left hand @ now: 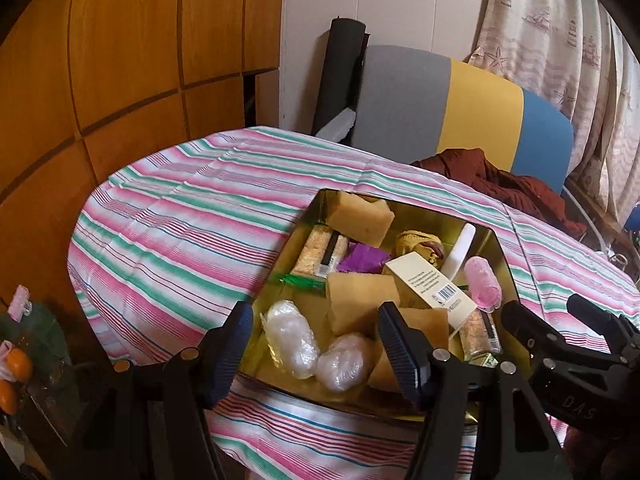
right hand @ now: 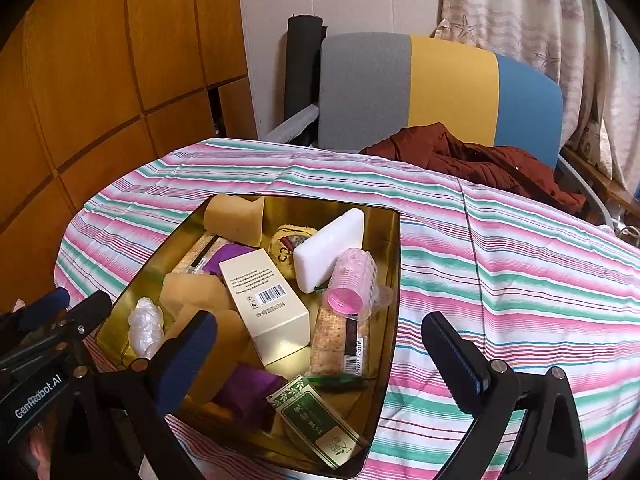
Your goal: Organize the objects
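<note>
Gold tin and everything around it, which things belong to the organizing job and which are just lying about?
Job: gold tin, cream box, pink hair roller, white block, sponges, green packet.

Lying about: red jacket, chair, curtain, striped tablecloth.

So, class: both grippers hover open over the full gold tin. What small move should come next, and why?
Probably lower the right gripper onto the cream box: it lies on top of the tin, nearest those open fingers, with nothing covering it.
</note>
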{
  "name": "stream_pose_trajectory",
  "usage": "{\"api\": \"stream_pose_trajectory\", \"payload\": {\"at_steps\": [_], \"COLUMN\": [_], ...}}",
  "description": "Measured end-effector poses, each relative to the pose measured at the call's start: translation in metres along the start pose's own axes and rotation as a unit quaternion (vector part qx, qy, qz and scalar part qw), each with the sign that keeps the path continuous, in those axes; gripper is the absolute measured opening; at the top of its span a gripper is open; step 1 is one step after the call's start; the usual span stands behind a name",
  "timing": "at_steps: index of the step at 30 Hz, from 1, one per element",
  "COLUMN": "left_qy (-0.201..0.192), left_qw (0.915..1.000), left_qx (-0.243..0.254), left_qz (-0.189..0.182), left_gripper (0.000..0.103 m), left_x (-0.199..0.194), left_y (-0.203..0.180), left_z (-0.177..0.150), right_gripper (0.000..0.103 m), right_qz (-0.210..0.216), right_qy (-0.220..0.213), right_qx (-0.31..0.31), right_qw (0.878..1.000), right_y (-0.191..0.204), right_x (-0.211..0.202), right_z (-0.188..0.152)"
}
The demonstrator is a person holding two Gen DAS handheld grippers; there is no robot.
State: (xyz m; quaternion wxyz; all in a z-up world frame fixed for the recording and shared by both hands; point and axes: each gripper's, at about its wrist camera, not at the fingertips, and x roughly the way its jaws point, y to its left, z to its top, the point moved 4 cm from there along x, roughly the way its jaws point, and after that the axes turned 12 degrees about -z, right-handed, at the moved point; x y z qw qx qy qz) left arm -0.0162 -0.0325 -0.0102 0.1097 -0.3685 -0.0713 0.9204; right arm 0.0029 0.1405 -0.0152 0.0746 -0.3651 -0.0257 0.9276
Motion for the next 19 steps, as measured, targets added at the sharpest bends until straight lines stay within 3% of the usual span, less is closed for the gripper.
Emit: {"api": "stream_pose_trajectory", "payload": {"at_steps": [5,11,16,19], "left_qy": [-0.002,0.001,-0.021,-0.026], "left_qw": [1.0000,0.9989,0.9960,0.9958], "left_qx": [0.008,0.020,0.040,0.049], "left_qz": [0.004,0.042,0.078,0.073], "left_gripper": [0.065,0.065,0.063,0.063], "left_x": [-0.0016,-0.0014,-0.0057,-0.0081], "left_y": [-0.0038,-0.0043,-0.0052,-0.0090], "left_z": [-0.0001,0.0000,0.0000,0.0007], "right_gripper": [0.103,0.103,0.103,0.103], "right_qz": [-0.001,0.001,-0.001,0.001], "right_qy": [-0.003,-0.002,-0.003,-0.001], "right_qx": [-0.001,0.003,0.005,0.006], "right_qw": [1.000,1.000,1.000,1.000], "right_y": [0.0001,-0.0020,-0.0031,-0.0040], "right_x": [-0.0009,-0.0003,0.0001,0.0006], "right_z": [0.0003,0.0009,0.0008,0.0003]}}
